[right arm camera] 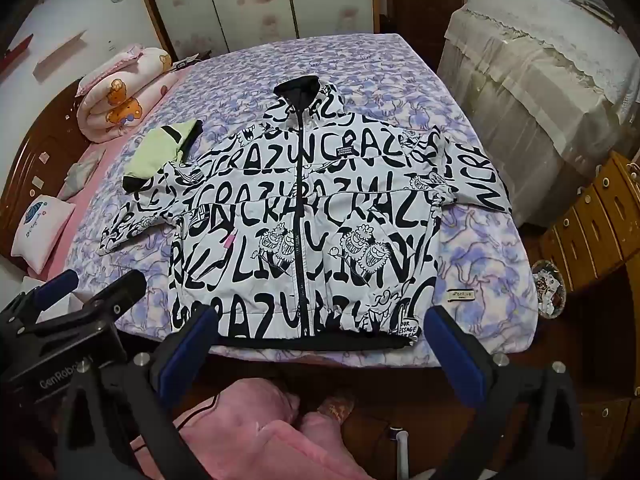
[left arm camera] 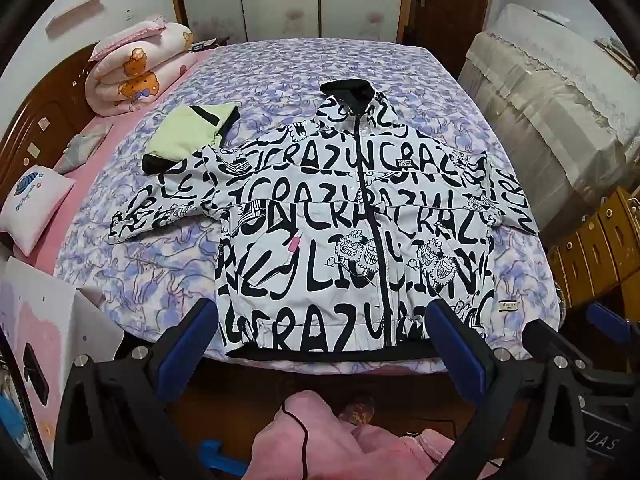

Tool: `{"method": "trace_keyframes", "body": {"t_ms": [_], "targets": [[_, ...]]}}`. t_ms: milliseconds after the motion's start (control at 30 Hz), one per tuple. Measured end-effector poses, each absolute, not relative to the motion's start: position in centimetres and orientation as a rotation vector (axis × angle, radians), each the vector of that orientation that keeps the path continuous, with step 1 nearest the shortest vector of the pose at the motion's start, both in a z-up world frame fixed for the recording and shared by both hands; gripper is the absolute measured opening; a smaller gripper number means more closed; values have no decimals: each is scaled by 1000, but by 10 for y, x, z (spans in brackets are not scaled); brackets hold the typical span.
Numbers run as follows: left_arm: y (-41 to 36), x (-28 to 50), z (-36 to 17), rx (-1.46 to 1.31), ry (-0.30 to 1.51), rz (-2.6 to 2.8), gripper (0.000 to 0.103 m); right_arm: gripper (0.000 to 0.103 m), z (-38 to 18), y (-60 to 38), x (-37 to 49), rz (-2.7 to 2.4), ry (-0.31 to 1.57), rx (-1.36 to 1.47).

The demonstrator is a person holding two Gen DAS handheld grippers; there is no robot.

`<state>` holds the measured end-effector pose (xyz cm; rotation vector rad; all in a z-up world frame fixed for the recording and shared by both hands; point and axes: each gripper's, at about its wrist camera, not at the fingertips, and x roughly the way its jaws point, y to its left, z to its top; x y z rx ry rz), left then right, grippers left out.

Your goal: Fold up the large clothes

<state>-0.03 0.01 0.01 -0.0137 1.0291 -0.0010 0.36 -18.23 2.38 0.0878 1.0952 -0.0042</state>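
Jacket (left arm camera: 352, 232) first: it lies face up and zipped on the bed (left arm camera: 280, 76), collar toward the far side, black hem along the near edge right in front of you. Its left sleeve (left arm camera: 160, 204) stretches out across the purple cover, and the sleeve end seems to run under a pale green folded garment (left arm camera: 192, 132) at far left. The right sleeve (right arm camera: 476, 176) angles out and hangs toward the bed's right edge.

Your left gripper (left arm camera: 320, 344) hangs over the near hem with its blue pads wide apart and nothing between them. Your right gripper (right arm camera: 320, 344) stands the same way, jaws spread, holding nothing, just short of the hem.

By the look of it, folding has not started; the garment is only spread flat. The next move likely calls for taking a sleeve and carrying it inward across the chest. You probably want the left sleeve freed from the green garment first, so it does not drag along. Pinch only the top layer near the cuff, and keep the body flat.
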Motion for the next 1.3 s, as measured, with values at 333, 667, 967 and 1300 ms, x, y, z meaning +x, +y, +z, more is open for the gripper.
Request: {"method": "trace_keyframes", "body": {"t_ms": [333,667,967,1300], "targets": [[0,0,0,-14,1043,-1,102,103,22,-183,5,0,1101,94],[0,-1,0,-11,1040,-2,102,103,22,-184,6,-1,1103,94],[0,-1,0,-10,1037,-1,102,103,22,-187,5,-2,1101,93],[-2,5,2,-10,1032,1,102,103,27,-192,10,11,1085,89]]}}
